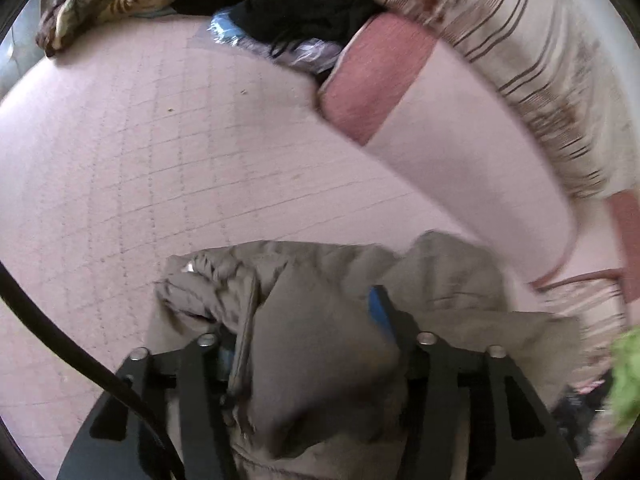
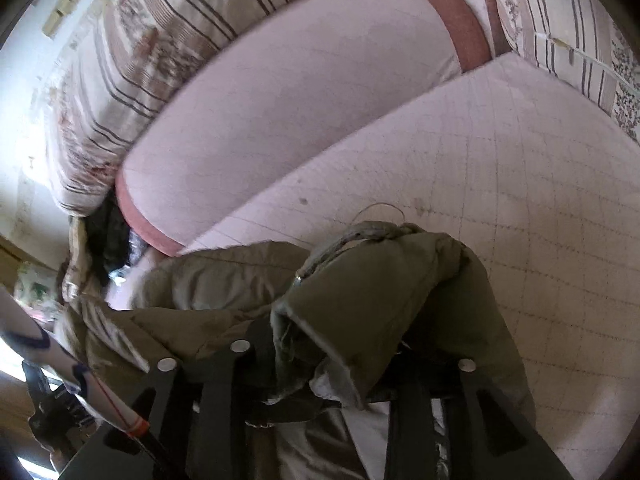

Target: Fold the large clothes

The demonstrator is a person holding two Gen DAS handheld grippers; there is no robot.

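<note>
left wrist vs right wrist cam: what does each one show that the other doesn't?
Left wrist only: a bright green fuzzy item at the right edge and a black cable curving across the lower left.

Right wrist only: a white sleeve with dark blue markings at the lower left and a pale wall behind the striped cushions.

Both: the olive-khaki padded jacket bunched between black gripper fingers, the pale pink quilted mattress cover, the pink bolster with a darker pink end, and striped floral cushions.
</note>
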